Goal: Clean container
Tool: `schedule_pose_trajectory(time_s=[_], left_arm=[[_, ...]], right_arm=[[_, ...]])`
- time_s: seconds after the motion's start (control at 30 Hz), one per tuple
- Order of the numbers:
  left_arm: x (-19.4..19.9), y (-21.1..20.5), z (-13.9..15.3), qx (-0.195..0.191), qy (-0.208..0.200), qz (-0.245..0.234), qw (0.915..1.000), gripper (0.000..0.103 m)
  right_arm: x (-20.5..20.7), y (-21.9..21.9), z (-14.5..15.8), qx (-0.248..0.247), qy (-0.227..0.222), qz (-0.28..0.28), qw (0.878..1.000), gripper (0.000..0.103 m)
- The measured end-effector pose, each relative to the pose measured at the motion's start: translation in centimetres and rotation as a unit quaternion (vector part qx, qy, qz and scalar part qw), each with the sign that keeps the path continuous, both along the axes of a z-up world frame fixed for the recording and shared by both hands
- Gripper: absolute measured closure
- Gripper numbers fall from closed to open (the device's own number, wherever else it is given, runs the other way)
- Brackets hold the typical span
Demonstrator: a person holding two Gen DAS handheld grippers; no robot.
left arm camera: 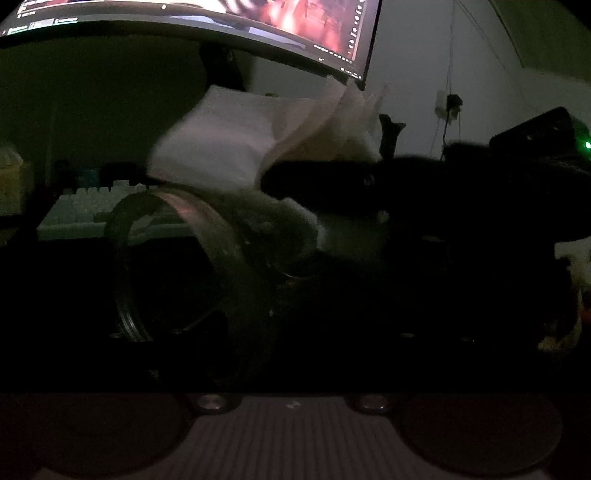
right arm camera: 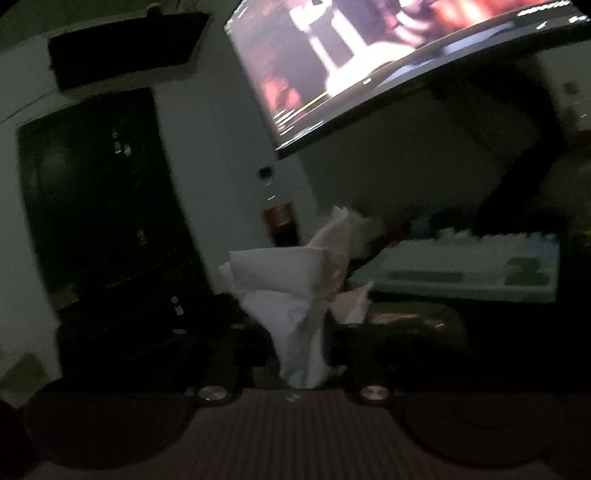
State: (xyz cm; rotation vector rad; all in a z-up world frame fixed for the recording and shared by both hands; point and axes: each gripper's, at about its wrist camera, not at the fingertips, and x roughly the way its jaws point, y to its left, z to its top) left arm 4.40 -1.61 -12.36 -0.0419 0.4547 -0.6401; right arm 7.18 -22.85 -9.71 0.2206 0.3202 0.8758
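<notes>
Right wrist: right hand-held gripper (right arm camera: 301, 354) near level, tissue (right arm camera: 295, 295) between fingers.

Tissue (left arm camera: 221, 147) above the container (left arm camera: 207, 266), keyboard (left arm camera: 92, 206) behind, monitor (left arm camera: 221, 22) overhead.

No text can be read. The lit, curved computer monitor (left arm camera: 229, 26) shows small lines of interface writing, and the pale keyboard (right arm camera: 476, 269) has keys, but all is too blurred.
</notes>
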Motion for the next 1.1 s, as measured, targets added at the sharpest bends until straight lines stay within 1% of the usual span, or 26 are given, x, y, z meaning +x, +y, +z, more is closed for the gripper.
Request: schedule_pose_trajectory(time_s=[0.03, 0.07, 0.1, 0.17, 0.27, 0.33, 0.47, 0.5, 0.57, 0.6, 0.67, 0.77, 0.83, 0.93, 0.97, 1.0, 1.03, 1.07, 1.1], left_arm=[[0.0, 0.1, 0.0, -0.001, 0.0, -0.001, 1.0, 0.026], [0.1, 0.1, 0.0, -0.004, 0.001, -0.003, 1.0, 0.025], [0.1, 0.1, 0.0, -0.004, 0.001, -0.004, 1.0, 0.024], [0.1, 0.1, 0.0, -0.003, 0.0, -0.004, 1.0, 0.024], [0.1, 0.0, 0.0, 0.0, -0.001, -0.002, 1.0, 0.024], [0.1, 0.0, 0.0, -0.001, -0.001, -0.003, 1.0, 0.023], [0.1, 0.0, 0.1, 0.0, -0.001, -0.004, 1.0, 0.021], [0.1, 0.0, 0.1, 0.001, -0.002, -0.003, 1.0, 0.021], [0.0, -0.1, 0.1, 0.003, -0.003, -0.002, 1.0, 0.02], [0.0, -0.1, 0.1, 0.003, -0.003, -0.003, 1.0, 0.018], [-0.1, -0.1, 0.0, 0.002, -0.004, -0.003, 1.0, 0.017], [-0.1, -0.1, 0.0, 0.001, -0.004, -0.002, 1.0, 0.017], [-0.1, -0.1, 0.0, 0.001, -0.004, -0.002, 1.0, 0.017], [-0.2, -0.3, 0.0, 0.003, -0.005, -0.002, 1.0, 0.017], [-0.3, -0.3, 0.0, 0.003, -0.005, -0.001, 1.0, 0.016], [-0.3, -0.4, 0.0, 0.003, -0.005, -0.001, 1.0, 0.015], [0.3, 0.4, -0.1, 0.002, -0.005, -0.01, 0.9999, 0.014], [0.8, 1.1, -0.2, 0.002, -0.006, -0.018, 0.9998, 0.013], [0.8, 1.1, -0.2, 0.004, -0.007, -0.016, 0.9998, 0.012]], right_arm=[[-0.1, -0.1, 0.2, -0.009, -0.01, -0.02, 1.0, 0.053], [-0.3, -0.2, 0.4, -0.023, -0.024, -0.041, 0.999, 0.042], [-0.5, -0.2, 0.5, -0.036, -0.039, -0.058, 0.997, 0.039], [-0.8, -0.2, 0.6, -0.054, -0.063, -0.086, 0.993, 0.038], [-1.2, -0.2, 0.5, -0.063, -0.083, -0.107, 0.989, 0.038], [-1.6, 0.3, 0.6, -0.077, -0.096, -0.095, 0.988, 0.039], [-2.4, 1.6, 0.6, -0.115, -0.118, -0.082, 0.983, 0.037], [-2.3, 2.0, 0.4, -0.121, -0.115, -0.077, 0.983, 0.035], [-2.3, 2.6, 0.0, -0.128, -0.105, -0.066, 0.984, 0.008], [-2.3, 2.9, -0.4, -0.127, -0.1, -0.059, 0.985, 0.005], [-2.1, 3.1, -0.8, -0.12, -0.092, -0.044, 0.988, 0.004], [-1.7, 2.4, -0.9, -0.084, -0.074, -0.032, 0.993, 0.001], [-1.1, 1.6, -0.8, -0.051, -0.054, -0.022, 0.997, 0.001], [0.2, -0.1, -0.7, 0.012, -0.01, -0.007, 1.0, 0.003], [0.6, -0.6, -0.6, 0.028, 0.004, -0.007, 1.0, 0.008], [0.8, -0.8, -0.6, 0.031, 0.009, -0.015, 0.999, 0.013], [1.0, -0.9, -0.5, 0.027, 0.011, -0.026, 0.999, 0.028], [1.0, -0.9, -0.4, 0.018, 0.009, -0.04, 0.999, 0.047], [1.0, -0.7, -0.4, 0.002, 0.001, -0.058, 0.998, 0.057]])
